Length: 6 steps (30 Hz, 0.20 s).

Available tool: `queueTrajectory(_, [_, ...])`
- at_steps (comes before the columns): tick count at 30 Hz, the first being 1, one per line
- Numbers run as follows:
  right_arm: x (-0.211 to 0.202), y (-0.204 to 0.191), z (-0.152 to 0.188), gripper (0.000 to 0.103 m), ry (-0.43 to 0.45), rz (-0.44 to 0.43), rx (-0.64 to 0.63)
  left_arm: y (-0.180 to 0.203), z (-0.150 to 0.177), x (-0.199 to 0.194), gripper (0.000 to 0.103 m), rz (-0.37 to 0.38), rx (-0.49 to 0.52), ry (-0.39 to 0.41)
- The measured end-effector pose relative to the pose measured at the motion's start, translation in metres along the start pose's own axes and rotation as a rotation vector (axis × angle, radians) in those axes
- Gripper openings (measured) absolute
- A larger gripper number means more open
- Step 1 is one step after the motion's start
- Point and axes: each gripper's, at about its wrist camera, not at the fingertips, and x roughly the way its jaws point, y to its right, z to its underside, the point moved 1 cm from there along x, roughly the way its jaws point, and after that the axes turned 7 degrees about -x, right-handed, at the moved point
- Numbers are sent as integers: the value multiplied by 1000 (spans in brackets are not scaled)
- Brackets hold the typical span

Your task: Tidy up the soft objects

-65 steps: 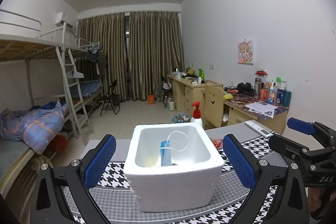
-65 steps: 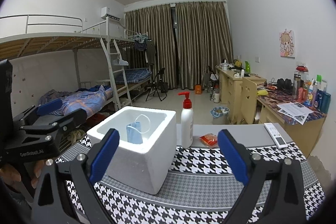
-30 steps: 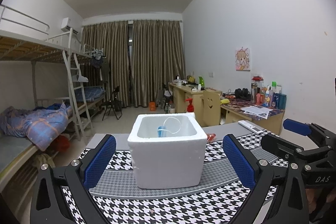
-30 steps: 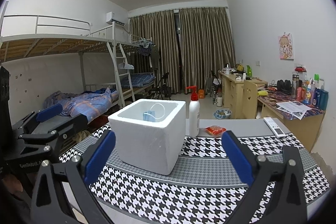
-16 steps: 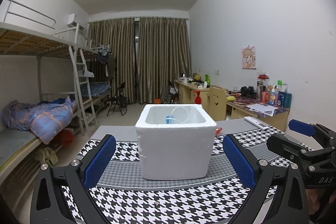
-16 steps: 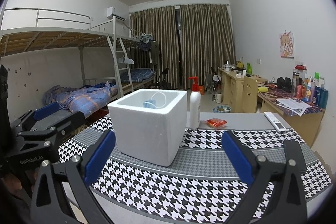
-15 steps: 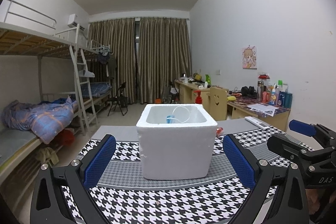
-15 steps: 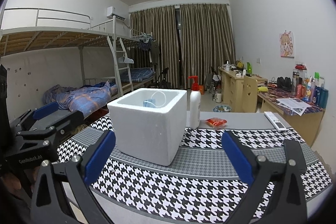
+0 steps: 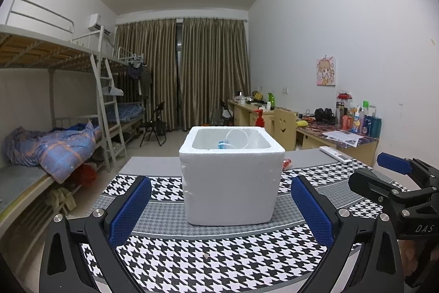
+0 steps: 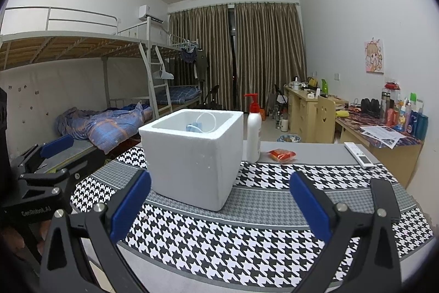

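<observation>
A white foam box (image 9: 230, 180) stands on the houndstooth table mat (image 9: 208, 262); it also shows in the right wrist view (image 10: 192, 158). A blue face mask (image 9: 223, 145) with a white ear loop sticks up inside it, also visible from the right (image 10: 194, 127). My left gripper (image 9: 219, 208) is open and empty, low over the mat in front of the box. My right gripper (image 10: 219, 206) is open and empty, to the box's right front. Each gripper shows at the edge of the other's view.
A white pump bottle (image 10: 253, 131) with a red top stands behind the box. A small orange packet (image 10: 281, 154) and a white remote (image 10: 358, 151) lie on the grey table beyond the mat. Bunk beds stand at left, cluttered desks at right.
Both grippers have drawn back and down from the box, so I see less into it. In the last half second they hardly moved.
</observation>
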Motion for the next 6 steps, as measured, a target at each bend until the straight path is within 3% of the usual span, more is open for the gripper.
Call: queueTrajectory(6, [2,-1,3,102,-14,-4,5,0,1,1,102,1,-2,-10])
